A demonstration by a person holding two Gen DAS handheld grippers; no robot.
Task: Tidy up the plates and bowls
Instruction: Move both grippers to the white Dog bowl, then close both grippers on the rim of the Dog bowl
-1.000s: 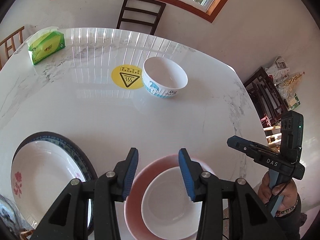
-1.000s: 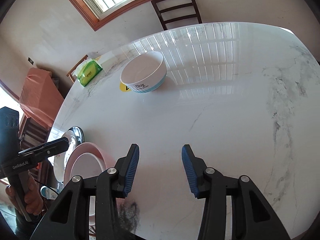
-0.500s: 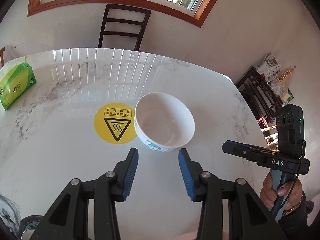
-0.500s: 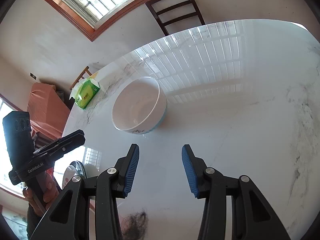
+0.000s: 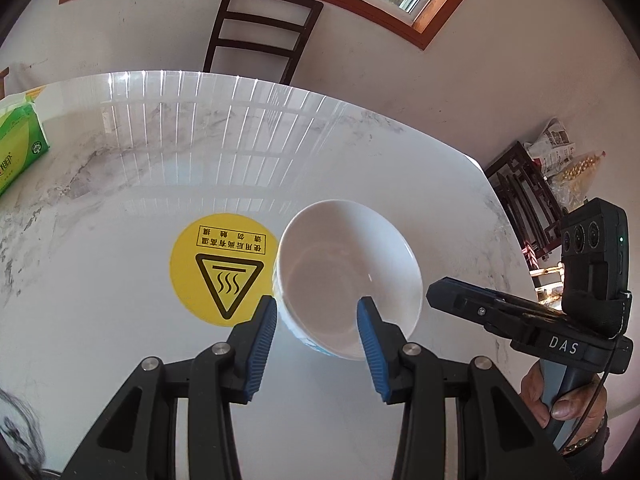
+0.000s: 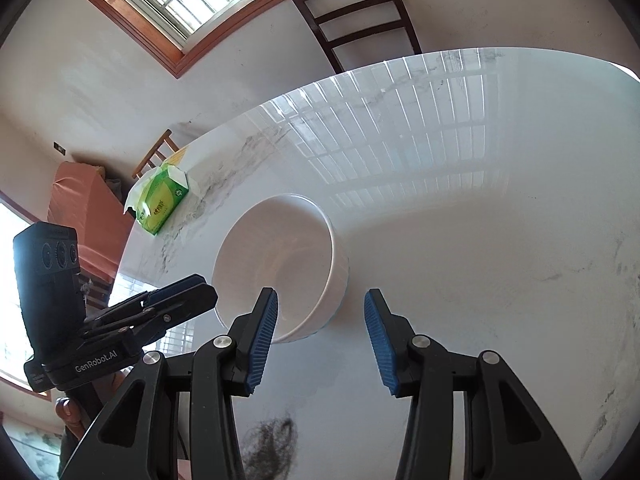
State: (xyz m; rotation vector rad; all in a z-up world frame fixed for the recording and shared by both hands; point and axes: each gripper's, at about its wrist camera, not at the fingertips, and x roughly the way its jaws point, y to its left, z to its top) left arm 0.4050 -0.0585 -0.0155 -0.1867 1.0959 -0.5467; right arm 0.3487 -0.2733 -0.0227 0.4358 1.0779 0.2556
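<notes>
A white bowl (image 5: 348, 276) with a blue-printed outside stands upright and empty on the marble table (image 5: 120, 340). My left gripper (image 5: 317, 334) is open at the bowl's near-left rim, with the rim between its blue pads. In the right wrist view the same bowl (image 6: 280, 268) sits just ahead, and my right gripper (image 6: 320, 336) is open with its left pad over the bowl's near edge. Each gripper shows in the other's view, the right one (image 5: 520, 316) and the left one (image 6: 160, 304). The plates are out of view.
A round yellow hot-surface sticker (image 5: 222, 270) lies left of the bowl. A green tissue pack (image 6: 162, 200) sits near the table's far left edge. A dark wooden chair (image 5: 260, 32) stands behind the table. Stacked furniture and bags (image 5: 560, 176) are off the right edge.
Both grippers have moved forward across the table toward the white bowl. The plates with the small bowl have dropped out of view. Both grippers stay open.
</notes>
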